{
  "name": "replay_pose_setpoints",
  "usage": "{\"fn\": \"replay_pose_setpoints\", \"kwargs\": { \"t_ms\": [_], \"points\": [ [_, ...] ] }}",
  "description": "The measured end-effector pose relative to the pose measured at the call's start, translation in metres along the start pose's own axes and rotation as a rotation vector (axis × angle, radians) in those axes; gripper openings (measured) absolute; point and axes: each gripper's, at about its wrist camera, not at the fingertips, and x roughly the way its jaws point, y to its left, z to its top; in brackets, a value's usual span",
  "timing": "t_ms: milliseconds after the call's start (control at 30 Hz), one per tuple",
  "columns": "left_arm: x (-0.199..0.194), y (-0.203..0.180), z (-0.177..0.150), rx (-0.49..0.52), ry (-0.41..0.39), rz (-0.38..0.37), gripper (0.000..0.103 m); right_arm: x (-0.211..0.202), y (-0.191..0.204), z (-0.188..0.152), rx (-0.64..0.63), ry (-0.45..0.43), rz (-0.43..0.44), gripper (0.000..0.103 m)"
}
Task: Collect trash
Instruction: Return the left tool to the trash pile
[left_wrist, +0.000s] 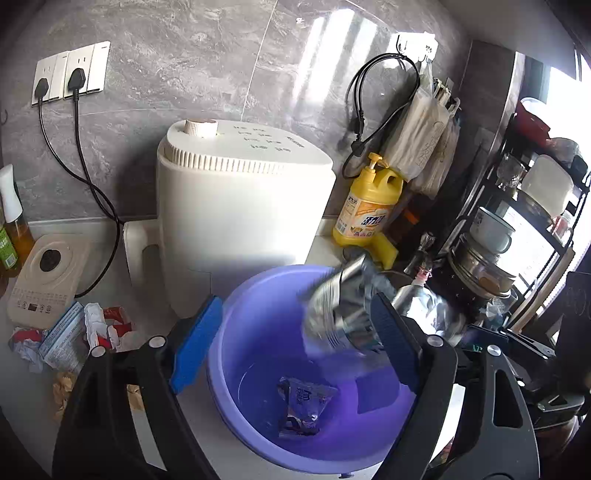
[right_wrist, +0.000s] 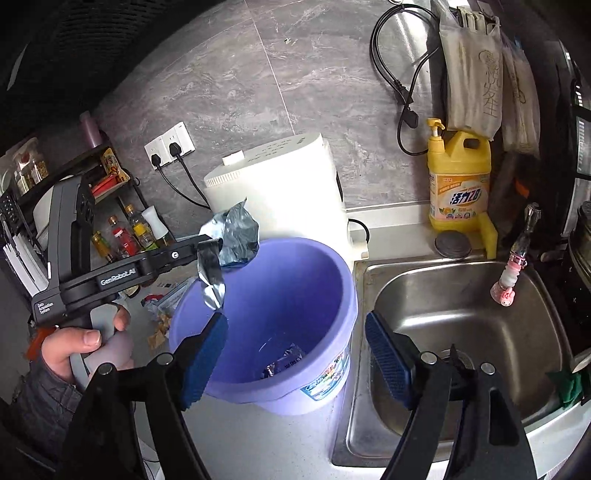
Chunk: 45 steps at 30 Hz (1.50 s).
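Note:
A purple bucket (left_wrist: 258, 295) (right_wrist: 332, 280) stands on the counter with a silvery wrapper (left_wrist: 303, 410) (right_wrist: 284, 363) lying on its bottom. My left gripper (left_wrist: 295, 306) (right_wrist: 207, 247) hovers over the bucket's mouth with its jaws wide apart. A crumpled silver wrapper (left_wrist: 332, 314) (right_wrist: 232, 236), blurred, hangs loose by the right pad (left_wrist: 391, 339) above the opening, not pinched. My right gripper (right_wrist: 295, 321) is open and empty at the bucket's near rim. More crumpled paper and wrappers (left_wrist: 92, 328) (right_wrist: 162, 306) lie on the counter left of the bucket.
A white appliance (left_wrist: 240, 206) stands behind the bucket, with a yellow detergent bottle (right_wrist: 458, 181) to its right. A steel sink (right_wrist: 461, 314) lies right of the bucket. A rack of bowls (left_wrist: 517, 229) is at the far right, and oil bottles (right_wrist: 125, 236) at the left.

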Motion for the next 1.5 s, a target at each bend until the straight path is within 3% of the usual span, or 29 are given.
{"fn": "replay_pose_setpoints", "kwargs": {
  "t_ms": [167, 233, 300, 467, 667, 933, 1067, 1233, 1500],
  "points": [
    [-0.019, 0.009, -0.002, -0.006, -0.002, 0.038, 0.090, 0.000, 0.005, -0.002, -0.001, -0.003, 0.024, 0.083],
    [-0.029, 0.017, -0.003, -0.011, -0.005, 0.060, 0.095, 0.000, 0.013, -0.002, -0.020, -0.017, 0.039, 0.093],
    [-0.039, 0.027, -0.005, -0.007, -0.013, 0.087, 0.097, 0.000, 0.023, -0.001, -0.040, -0.043, 0.043, 0.096],
    [-0.068, 0.062, -0.006, -0.011, -0.020, 0.141, 0.097, 0.011, 0.053, 0.002, -0.046, -0.076, -0.005, 0.096],
    [-0.103, 0.106, -0.014, -0.039, -0.032, 0.172, 0.097, 0.023, 0.088, 0.001, 0.036, -0.098, -0.072, 0.095],
    [-0.138, 0.151, -0.025, -0.046, -0.063, 0.238, 0.097, 0.038, 0.144, -0.007, 0.000, -0.095, -0.112, 0.095],
    [-0.152, 0.175, -0.035, -0.070, -0.070, 0.248, 0.097, 0.046, 0.174, -0.009, -0.058, -0.104, -0.100, 0.095],
    [-0.163, 0.201, -0.052, -0.075, -0.040, 0.341, 0.097, 0.064, 0.206, -0.020, -0.065, -0.087, -0.101, 0.095],
    [-0.183, 0.235, -0.078, -0.069, -0.021, 0.382, 0.097, 0.094, 0.244, -0.041, -0.110, -0.076, -0.076, 0.095]
  ]
}}
